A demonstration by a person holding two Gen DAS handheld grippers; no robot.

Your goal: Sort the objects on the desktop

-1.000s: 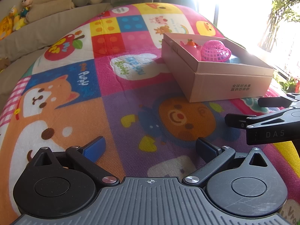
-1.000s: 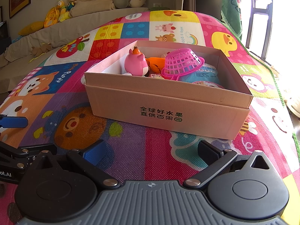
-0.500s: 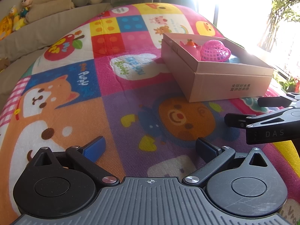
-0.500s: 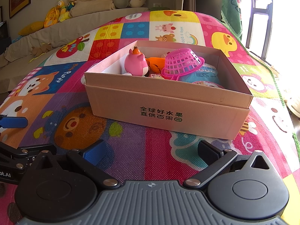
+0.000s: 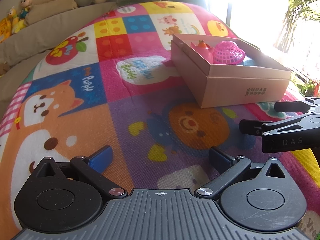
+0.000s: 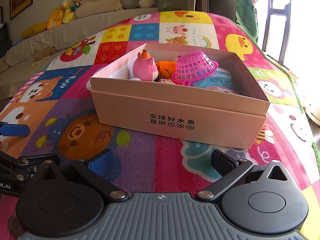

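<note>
Right wrist view: nothing is changed since earlier; both tongs, left (image 5: 160,156) and right (image 6: 162,160), are held open and empty before the filled box (image 6: 180,118).

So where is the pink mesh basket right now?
The pink mesh basket lies upside down inside the cardboard box, ahead in the right wrist view, between the pink toy figure and a blue packet.

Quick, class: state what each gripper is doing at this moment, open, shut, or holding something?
Left gripper: open, holding nothing, over the colourful cartoon play mat.
Right gripper: open, holding nothing.
</note>
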